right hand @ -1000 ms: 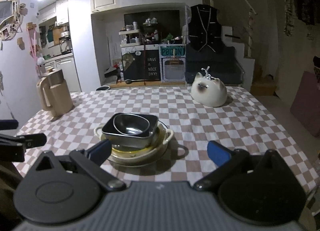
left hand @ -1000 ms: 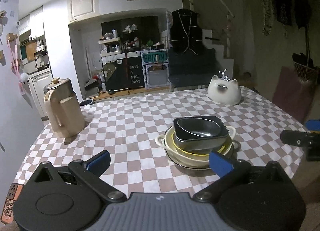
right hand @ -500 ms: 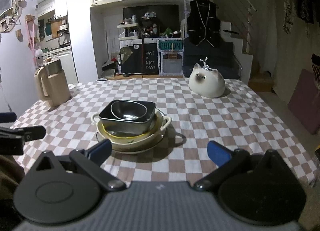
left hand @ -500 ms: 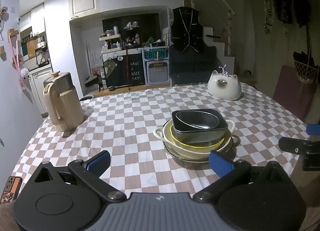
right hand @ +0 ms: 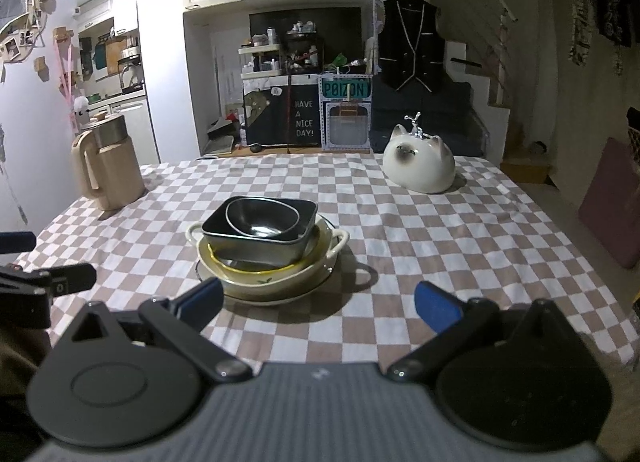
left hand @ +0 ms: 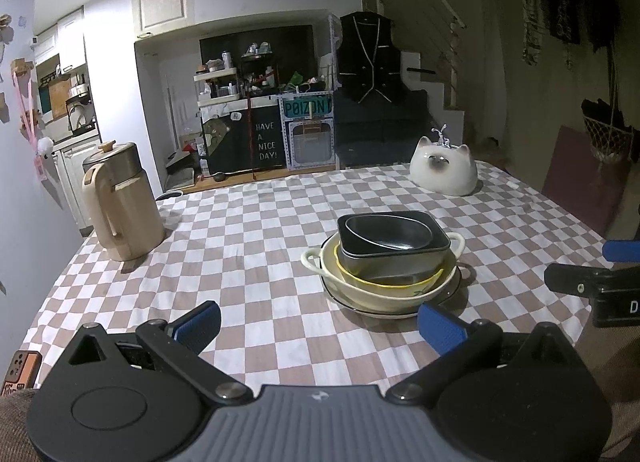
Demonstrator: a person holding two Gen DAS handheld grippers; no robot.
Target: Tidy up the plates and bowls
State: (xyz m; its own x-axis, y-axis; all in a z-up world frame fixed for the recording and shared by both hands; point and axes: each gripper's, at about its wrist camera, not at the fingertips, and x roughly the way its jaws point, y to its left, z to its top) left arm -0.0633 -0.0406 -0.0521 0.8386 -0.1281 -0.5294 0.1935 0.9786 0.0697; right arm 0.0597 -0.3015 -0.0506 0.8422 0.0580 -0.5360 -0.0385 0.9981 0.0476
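Stack: sitting mid-table as one nested pile [left hand: 384,266], all the dishes gathered in a single place.
Order in stack: resting from the bottom up as flat dark-rimmed plate [right hand: 320,282], cream two-handled bowl [left hand: 372,286], yellow-rimmed bowl [left hand: 384,284], dark square dish [left hand: 394,252], small dark oval bowl [right hand: 262,218] lying tilted inside the square dish.
Progress: looking largely done or not yet begun, being impossible to tell which from the stack alone; no loose dish lying anywhere else on the cloth.
Remaining: possibly levelling the tilted oval bowl, or carrying the pile off; judging only.
Left gripper [left hand: 318,324]: hovering low at the near edge, blue pads spread wide, gripping nothing, stack lying ahead and to its right.
Right gripper [right hand: 318,302]: hovering likewise, pads spread wide and empty, left pad [right hand: 200,298] appearing just in front of the stack.
Surface: being covered by a brown-and-white checked tablecloth [left hand: 260,230], lying fairly smooth.
Other items: beige lidded jug [left hand: 120,206] standing at far left; white cat-shaped ceramic [right hand: 418,168] sitting at far right, both well apart from the stack.
Room: being dimly lit, with a cluttered shelf nook, a "HAVE A NICE DAY!" board [right hand: 303,118], a dark vest [left hand: 366,56] hanging, and stairs at right.
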